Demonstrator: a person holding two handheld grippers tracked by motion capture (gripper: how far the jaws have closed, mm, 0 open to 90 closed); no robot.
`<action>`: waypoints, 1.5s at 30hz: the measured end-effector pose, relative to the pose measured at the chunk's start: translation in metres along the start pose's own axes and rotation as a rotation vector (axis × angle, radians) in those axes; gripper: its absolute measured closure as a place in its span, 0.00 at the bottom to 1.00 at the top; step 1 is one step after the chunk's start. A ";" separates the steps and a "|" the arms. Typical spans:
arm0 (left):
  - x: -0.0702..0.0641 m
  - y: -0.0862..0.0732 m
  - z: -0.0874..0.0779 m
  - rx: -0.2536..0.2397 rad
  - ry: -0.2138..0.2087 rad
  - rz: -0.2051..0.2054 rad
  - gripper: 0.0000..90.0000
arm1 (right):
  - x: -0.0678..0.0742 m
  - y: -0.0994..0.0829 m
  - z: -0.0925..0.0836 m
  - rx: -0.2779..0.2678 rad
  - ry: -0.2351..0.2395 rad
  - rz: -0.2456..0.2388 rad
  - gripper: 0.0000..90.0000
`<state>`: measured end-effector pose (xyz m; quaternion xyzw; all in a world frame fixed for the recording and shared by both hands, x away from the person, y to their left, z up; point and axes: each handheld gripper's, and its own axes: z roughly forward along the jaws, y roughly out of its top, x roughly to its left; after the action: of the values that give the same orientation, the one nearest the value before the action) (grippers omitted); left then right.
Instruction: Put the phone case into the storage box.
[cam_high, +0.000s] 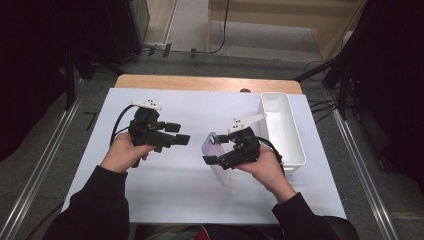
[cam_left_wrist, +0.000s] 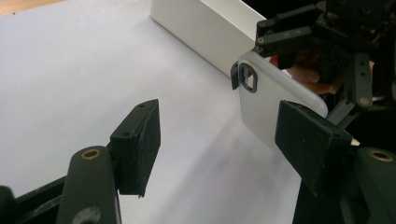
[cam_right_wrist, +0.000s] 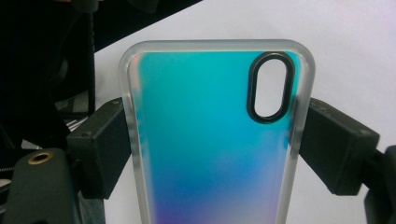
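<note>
On the right side of the white table (cam_high: 165, 195), the right gripper (cam_high: 216, 149) holds a phone case (cam_right_wrist: 210, 140) across its width, with one black pad pressed on each long edge. The case is lifted off the table and tilted, just beside the white bin (cam_high: 285, 131). The left gripper (cam_high: 182, 134) has its jaws apart with nothing between them; in the left gripper view it points toward the case but does not touch it.

Judging from this, the picking up is done. What is left is probably to put the case into the bin, or to pass it to the other gripper; I cannot say which.

The case is thin plastic, a rounded rectangle with a cloudy, half-clear rim. Its inner face shines in blue, green and a little purple, smooth and glossy. An oval hole with a dark ring sits near one corner. The bin is long, narrow, matte white with straight walls, and looks empty.
</note>
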<state>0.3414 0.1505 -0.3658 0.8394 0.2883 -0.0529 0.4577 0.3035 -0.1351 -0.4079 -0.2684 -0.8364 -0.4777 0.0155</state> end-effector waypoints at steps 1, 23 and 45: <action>0.000 -0.001 0.001 -0.004 -0.004 0.003 0.34 | 0.000 0.000 -0.001 0.002 0.003 -0.001 0.17; 0.006 -0.043 0.005 -0.003 0.048 0.041 0.34 | -0.005 0.002 -0.017 -0.008 -0.007 0.013 0.17; 0.003 -0.074 0.008 0.013 0.069 0.050 0.34 | -0.012 0.001 -0.031 -0.032 -0.039 0.041 0.17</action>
<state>0.3056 0.1763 -0.4259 0.8507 0.2824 -0.0143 0.4431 0.3070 -0.1654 -0.3936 -0.2949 -0.8230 -0.4855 0.0048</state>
